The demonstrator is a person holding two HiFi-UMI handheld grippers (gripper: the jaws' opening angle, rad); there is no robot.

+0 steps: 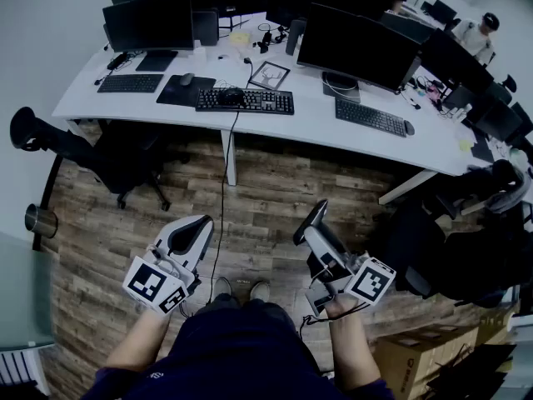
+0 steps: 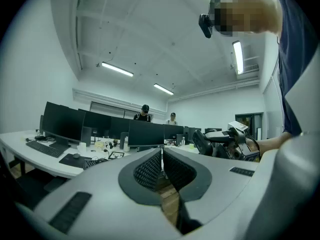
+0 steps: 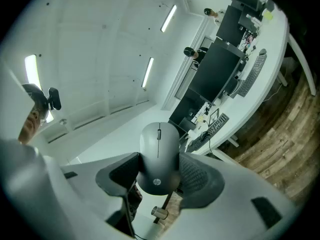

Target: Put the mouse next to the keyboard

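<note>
My right gripper is shut on a grey mouse, which stands between the two pads with its wheel end up. In the head view the same gripper hangs over the wooden floor, well short of the desk, and the mouse shows as a dark shape at its tip. The left gripper is beside it at the left; its pads meet with nothing between them. On the white desk lie three black keyboards: a left one, a middle one and a right one.
Several monitors line the desk. A mouse pad with another mouse lies left of the middle keyboard. Black office chairs stand at the desk's left and at the right. A cable runs down to the floor. Cardboard boxes sit at bottom right.
</note>
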